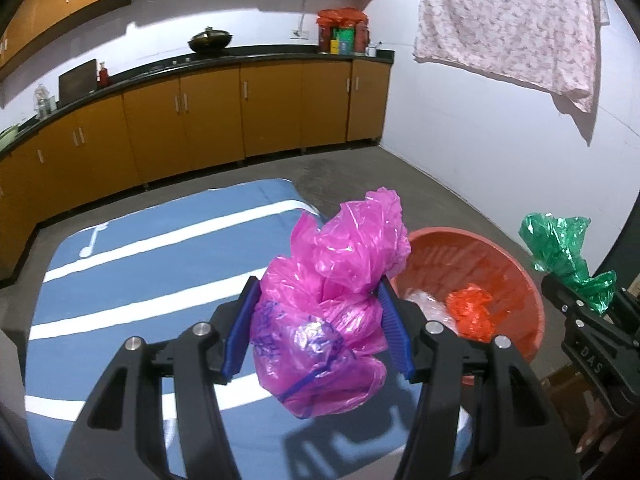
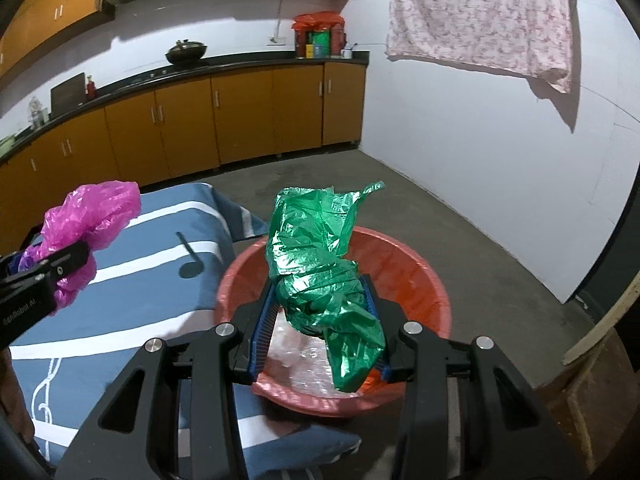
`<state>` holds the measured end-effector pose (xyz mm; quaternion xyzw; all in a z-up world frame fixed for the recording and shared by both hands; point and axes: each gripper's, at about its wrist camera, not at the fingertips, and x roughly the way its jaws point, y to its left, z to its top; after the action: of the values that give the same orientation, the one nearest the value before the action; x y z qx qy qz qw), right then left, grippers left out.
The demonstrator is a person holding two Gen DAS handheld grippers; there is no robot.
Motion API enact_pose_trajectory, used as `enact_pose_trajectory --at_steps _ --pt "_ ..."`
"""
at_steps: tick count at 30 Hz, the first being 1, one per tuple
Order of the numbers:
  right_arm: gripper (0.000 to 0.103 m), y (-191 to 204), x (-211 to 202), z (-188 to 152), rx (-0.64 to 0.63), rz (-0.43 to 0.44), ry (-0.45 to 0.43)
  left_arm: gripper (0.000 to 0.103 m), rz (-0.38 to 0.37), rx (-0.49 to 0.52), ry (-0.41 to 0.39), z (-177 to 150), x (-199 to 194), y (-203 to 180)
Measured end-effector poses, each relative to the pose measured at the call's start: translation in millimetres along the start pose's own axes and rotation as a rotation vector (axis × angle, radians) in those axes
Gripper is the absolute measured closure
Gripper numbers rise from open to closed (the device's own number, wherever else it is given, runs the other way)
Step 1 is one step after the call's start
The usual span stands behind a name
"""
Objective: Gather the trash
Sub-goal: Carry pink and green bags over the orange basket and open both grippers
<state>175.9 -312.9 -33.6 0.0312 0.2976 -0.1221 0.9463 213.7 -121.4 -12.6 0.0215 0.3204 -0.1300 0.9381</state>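
Observation:
My left gripper [image 1: 318, 300] is shut on a crumpled pink plastic bag [image 1: 336, 288], held above the blue mattress edge, just left of the red basin [image 1: 516, 264]. My right gripper [image 2: 320, 296] is shut on a crumpled green plastic bag [image 2: 320, 264], held over the red basin [image 2: 432, 280]. The basin holds an orange bag [image 1: 470, 312] and clear plastic [image 2: 292, 352]. The green bag also shows in the left wrist view [image 1: 560, 248], and the pink bag in the right wrist view [image 2: 88, 216].
A blue mattress [image 1: 140, 264] with white stripes lies left of the basin. Orange kitchen cabinets [image 1: 200, 120] run along the back wall. A floral cloth [image 1: 508, 20] hangs on the right wall. Grey concrete floor [image 2: 440, 208] lies beyond the basin. A wooden box [image 2: 592, 392] is at right.

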Motion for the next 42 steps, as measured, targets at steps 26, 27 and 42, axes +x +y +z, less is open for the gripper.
enact_pose_trajectory --at_steps 26,27,42 --pt "0.061 -17.9 20.7 -1.6 0.048 -0.012 0.038 0.047 -0.083 0.050 0.095 -6.6 46.1 -43.8" --pt "0.061 -19.0 22.4 -1.7 0.051 -0.012 0.040 0.047 -0.086 0.051 0.099 -6.3 48.8 -44.8" --pt "0.059 -49.0 41.7 24.0 0.118 0.021 0.009 0.043 -0.208 0.072 0.156 2.1 90.8 -86.3"
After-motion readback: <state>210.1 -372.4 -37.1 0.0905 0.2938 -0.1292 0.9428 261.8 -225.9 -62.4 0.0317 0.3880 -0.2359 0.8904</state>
